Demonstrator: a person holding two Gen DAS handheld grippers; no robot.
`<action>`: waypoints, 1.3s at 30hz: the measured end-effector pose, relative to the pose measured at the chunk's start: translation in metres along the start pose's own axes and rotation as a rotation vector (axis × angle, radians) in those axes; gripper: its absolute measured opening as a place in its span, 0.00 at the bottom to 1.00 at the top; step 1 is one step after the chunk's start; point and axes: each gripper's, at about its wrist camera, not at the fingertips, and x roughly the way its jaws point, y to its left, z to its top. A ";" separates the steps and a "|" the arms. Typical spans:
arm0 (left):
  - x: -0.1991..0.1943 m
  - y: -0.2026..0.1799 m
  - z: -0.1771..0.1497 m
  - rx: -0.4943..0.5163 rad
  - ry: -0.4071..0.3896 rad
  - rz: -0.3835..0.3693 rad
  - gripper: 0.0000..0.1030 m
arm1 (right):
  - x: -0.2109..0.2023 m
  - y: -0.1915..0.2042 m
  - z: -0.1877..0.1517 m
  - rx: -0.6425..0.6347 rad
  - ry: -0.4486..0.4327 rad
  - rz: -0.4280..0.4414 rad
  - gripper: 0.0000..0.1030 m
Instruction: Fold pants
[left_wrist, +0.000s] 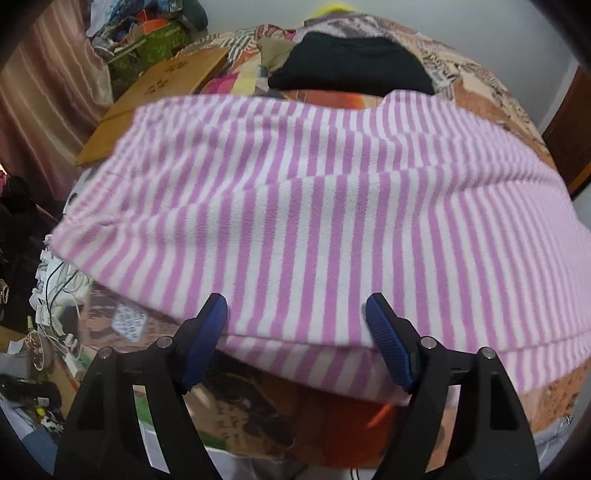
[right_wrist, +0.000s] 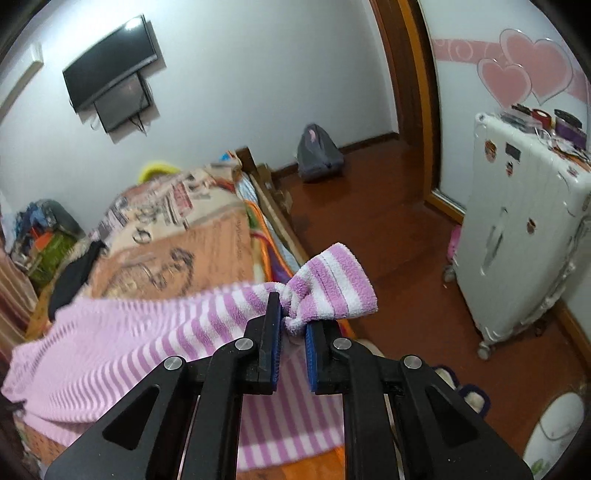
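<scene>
Left wrist view has the left gripper (left_wrist: 295, 314) nearest, its black arms rising from the bottom edge and its blue-padded jaws spread wide, one on each side of the near folded edge of the pants (left_wrist: 295, 206), with nothing pinched between them. Those pants, fleece with pink and white stripes, lie doubled over across the bed (left_wrist: 491, 110), whose patterned orange and beige blanket shows below the fold and again beyond it. Farther back on the blanket sits a black garment (left_wrist: 351, 62), and to its left a flat cardboard box (left_wrist: 155, 99) rests near the bed's edge, with cluttered shelves and a pink curtain behind. Right wrist view shows the right gripper (right_wrist: 293, 314) close in, its jaws pinching a bunched corner of the pants (right_wrist: 147, 332); the striped cloth puffs out past the tips and stretches away to the left over the bed (right_wrist: 184, 240). Beyond the bed's wooden side lies a red-brown floor, where a white suitcase (right_wrist: 517, 240) stands upright at the right and a grey backpack (right_wrist: 317, 155) leans against the far wall. Highest on that wall hangs a dark television (right_wrist: 110, 62).
</scene>
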 end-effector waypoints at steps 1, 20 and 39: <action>-0.006 0.003 -0.001 -0.009 -0.005 -0.020 0.75 | 0.006 -0.005 -0.008 0.003 0.029 -0.012 0.10; -0.014 -0.053 -0.029 0.314 -0.050 0.033 0.74 | 0.029 -0.025 -0.052 0.083 0.167 -0.029 0.10; -0.011 -0.083 -0.032 0.520 -0.109 -0.033 0.12 | 0.021 -0.024 -0.057 0.085 0.265 -0.120 0.34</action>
